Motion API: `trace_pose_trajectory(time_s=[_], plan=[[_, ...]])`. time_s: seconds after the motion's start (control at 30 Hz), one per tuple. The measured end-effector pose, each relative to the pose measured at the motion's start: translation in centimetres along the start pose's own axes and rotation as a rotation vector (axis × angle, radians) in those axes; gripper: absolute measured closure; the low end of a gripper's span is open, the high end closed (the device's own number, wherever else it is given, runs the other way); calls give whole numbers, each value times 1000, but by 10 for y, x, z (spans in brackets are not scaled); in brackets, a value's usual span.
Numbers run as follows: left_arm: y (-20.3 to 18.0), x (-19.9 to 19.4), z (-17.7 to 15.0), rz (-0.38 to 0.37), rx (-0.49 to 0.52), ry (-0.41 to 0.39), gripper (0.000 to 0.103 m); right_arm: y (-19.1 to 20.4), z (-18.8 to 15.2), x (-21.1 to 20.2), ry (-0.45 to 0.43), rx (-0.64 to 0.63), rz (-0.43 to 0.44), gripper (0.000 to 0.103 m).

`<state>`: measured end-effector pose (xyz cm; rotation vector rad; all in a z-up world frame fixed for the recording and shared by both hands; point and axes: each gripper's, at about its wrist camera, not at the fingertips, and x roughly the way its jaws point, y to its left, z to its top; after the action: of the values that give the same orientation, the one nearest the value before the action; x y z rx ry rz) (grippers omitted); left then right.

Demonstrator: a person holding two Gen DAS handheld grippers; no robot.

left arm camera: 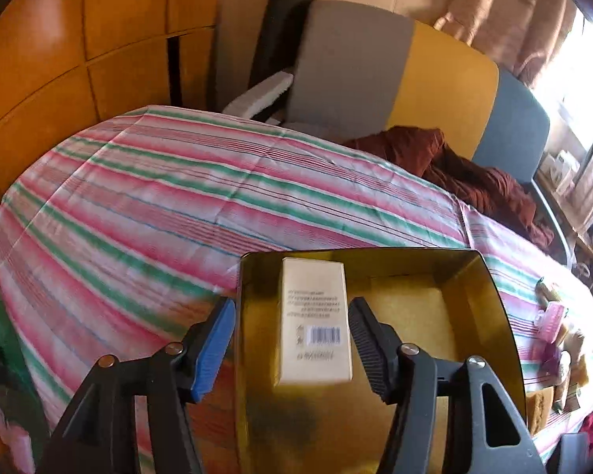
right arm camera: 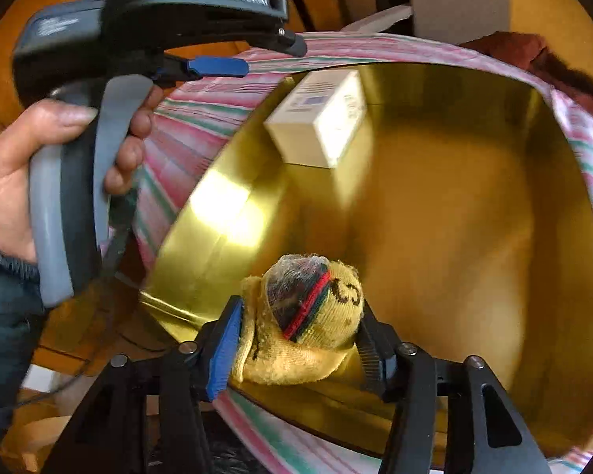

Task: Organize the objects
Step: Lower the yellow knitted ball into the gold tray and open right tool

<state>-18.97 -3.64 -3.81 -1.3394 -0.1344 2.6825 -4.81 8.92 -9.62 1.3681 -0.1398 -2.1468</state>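
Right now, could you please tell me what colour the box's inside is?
Shiny gold; the box shows best in the right wrist view.

Warm daylight blows out the window (left arm camera: 573,91), glares on the gold tin (right arm camera: 217,205); fisheye edges dark, slightly blurred.

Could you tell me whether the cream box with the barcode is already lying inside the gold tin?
Yes, the cream box rests on the floor of the gold tin, up against its far wall.
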Motion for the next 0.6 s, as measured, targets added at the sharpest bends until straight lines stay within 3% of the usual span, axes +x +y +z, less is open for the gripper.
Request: trace_pose_trajectory(time_s=[0.07,0.1,0.2,0.4,0.6], plan=[[7,-14,-8,8,-13,-20,43,10,0,3,9,-17,79,39],[10,-22,-12,11,-22,-30,43,13,-1,2,3,-14,114,30],[17,-42,-25,29,-19,-58,43,19,-2,-6,-22,-16,126,23],[14,-77,-53,55,-12,-110,43,14,-7,-19,-44,-12,-1,16],[-5,-101,-78,85,-6,-153,43,5,-11,-46,-139,-33,-181,11]])
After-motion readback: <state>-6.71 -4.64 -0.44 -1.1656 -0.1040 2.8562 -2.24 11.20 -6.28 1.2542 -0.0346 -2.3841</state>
